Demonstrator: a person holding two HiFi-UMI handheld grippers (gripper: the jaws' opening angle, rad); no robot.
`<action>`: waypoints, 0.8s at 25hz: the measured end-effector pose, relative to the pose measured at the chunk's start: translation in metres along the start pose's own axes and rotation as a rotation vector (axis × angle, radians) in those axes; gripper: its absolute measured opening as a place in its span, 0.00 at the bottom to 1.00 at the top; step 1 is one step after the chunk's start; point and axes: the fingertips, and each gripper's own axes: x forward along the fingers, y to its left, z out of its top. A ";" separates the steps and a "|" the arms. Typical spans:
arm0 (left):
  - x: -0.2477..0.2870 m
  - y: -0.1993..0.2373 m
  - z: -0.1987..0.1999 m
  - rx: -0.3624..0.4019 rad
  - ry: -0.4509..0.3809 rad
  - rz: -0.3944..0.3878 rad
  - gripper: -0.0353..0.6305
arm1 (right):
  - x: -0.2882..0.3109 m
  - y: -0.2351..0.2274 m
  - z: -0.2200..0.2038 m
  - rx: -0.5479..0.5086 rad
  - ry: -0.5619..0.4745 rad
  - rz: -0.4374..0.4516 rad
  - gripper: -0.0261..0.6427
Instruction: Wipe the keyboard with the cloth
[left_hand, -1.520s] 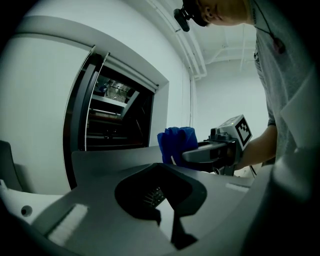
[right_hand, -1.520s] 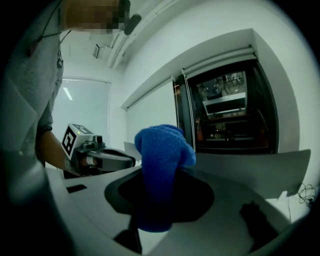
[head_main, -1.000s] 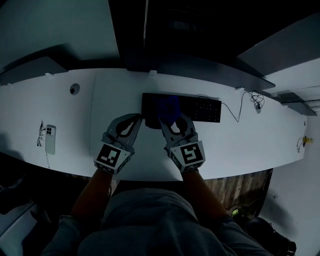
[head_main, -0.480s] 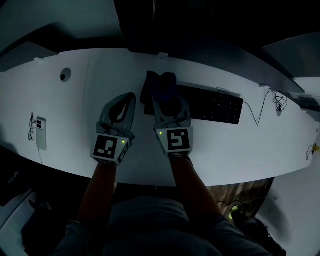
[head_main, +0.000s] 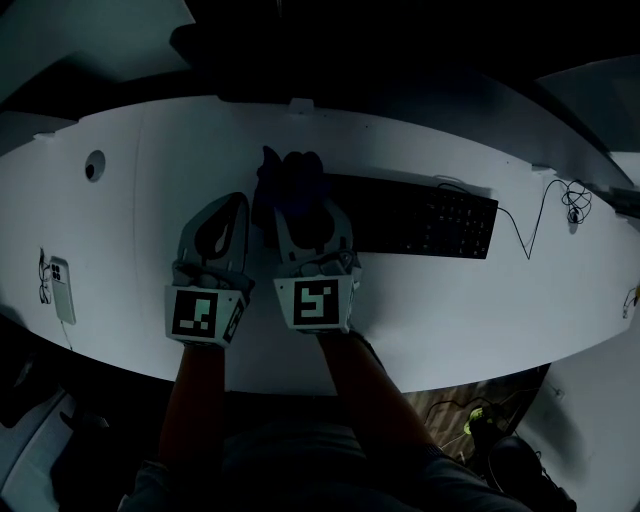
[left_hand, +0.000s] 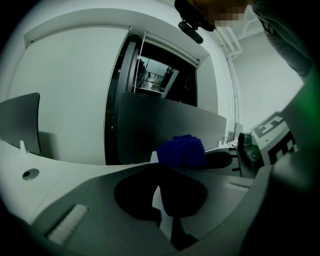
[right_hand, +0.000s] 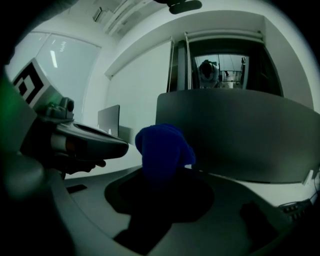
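A black keyboard (head_main: 420, 218) lies across the white desk (head_main: 480, 300). My right gripper (head_main: 298, 196) is shut on a bunched blue cloth (head_main: 292, 176), which rests over the keyboard's left end. In the right gripper view the cloth (right_hand: 163, 148) bulges out above the right gripper (right_hand: 161, 172). Just left of the keyboard my left gripper (head_main: 238, 203) holds nothing, its jaws drawn together. In the left gripper view the left gripper (left_hand: 163, 172) points at the cloth (left_hand: 182, 151) beside it.
A white phone (head_main: 62, 290) with a cable lies at the desk's far left, and a round cable hole (head_main: 95, 165) sits behind it. The keyboard's thin cable (head_main: 545, 215) runs right. A dark monitor (right_hand: 240, 135) stands behind the keyboard.
My right gripper has slid the cloth leftward along the keyboard, from its left-middle part to its left end. The left gripper has stayed beside it, still shut.
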 end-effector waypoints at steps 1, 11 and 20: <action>0.003 -0.002 -0.002 0.020 0.008 0.003 0.06 | 0.001 -0.001 -0.003 -0.019 0.008 -0.001 0.24; 0.017 -0.018 -0.013 -0.002 0.052 0.014 0.06 | 0.005 -0.011 -0.015 -0.085 0.083 -0.029 0.23; 0.025 -0.035 -0.008 -0.003 0.028 0.004 0.06 | -0.010 -0.036 -0.025 -0.004 0.085 -0.040 0.23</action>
